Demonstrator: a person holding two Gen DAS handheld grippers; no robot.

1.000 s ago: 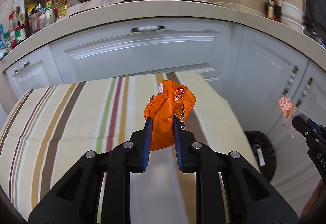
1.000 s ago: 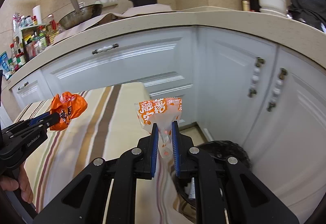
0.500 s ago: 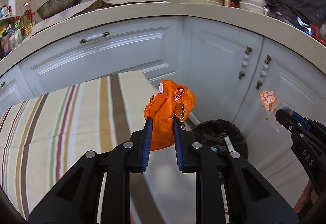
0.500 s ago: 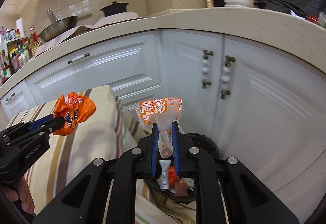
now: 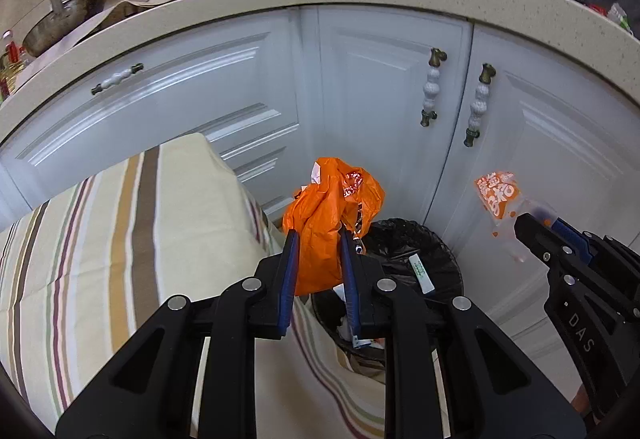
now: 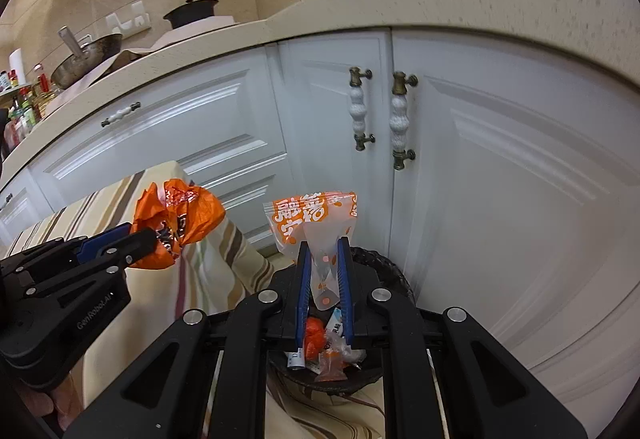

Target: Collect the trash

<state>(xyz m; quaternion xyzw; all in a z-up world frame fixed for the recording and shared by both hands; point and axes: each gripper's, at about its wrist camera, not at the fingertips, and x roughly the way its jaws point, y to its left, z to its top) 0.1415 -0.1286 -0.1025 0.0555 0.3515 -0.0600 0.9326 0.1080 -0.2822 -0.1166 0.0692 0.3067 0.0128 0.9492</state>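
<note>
Tongs of the left hand [image 5: 318,259] are seen in the left wrist view closed on a crumpled orange bag [image 5: 330,223], which is held up in the air just past the corner of the striped tabletop [image 5: 120,231] and above the near rim of a black-lined bin [image 5: 416,251] standing on the floor against the white cabinet doors [image 5: 380,111]. At the right edge of that view the right tongs [image 5: 532,229] are seen pinching a clear wrapper with orange print [image 5: 498,195], higher than the bin and to its right. In the right wrist view the right tongs [image 6: 324,279] are shown nearly shut on the lower tail of the same wrapper [image 6: 314,219], with the bin [image 6: 380,263] directly beneath and trash already lying inside it; the left tongs [image 6: 148,239] and the orange bag [image 6: 176,215] appear to the left, over the tabletop edge. The step in hand is judged to be the carry to the bin, close to its end. For the next move, each piece would need to be brought over the bin's mouth and the tongs opened so it drops inside. Counted: two tongs, two held pieces of trash, one bin, two upright door handles and one drawer handle.
</note>
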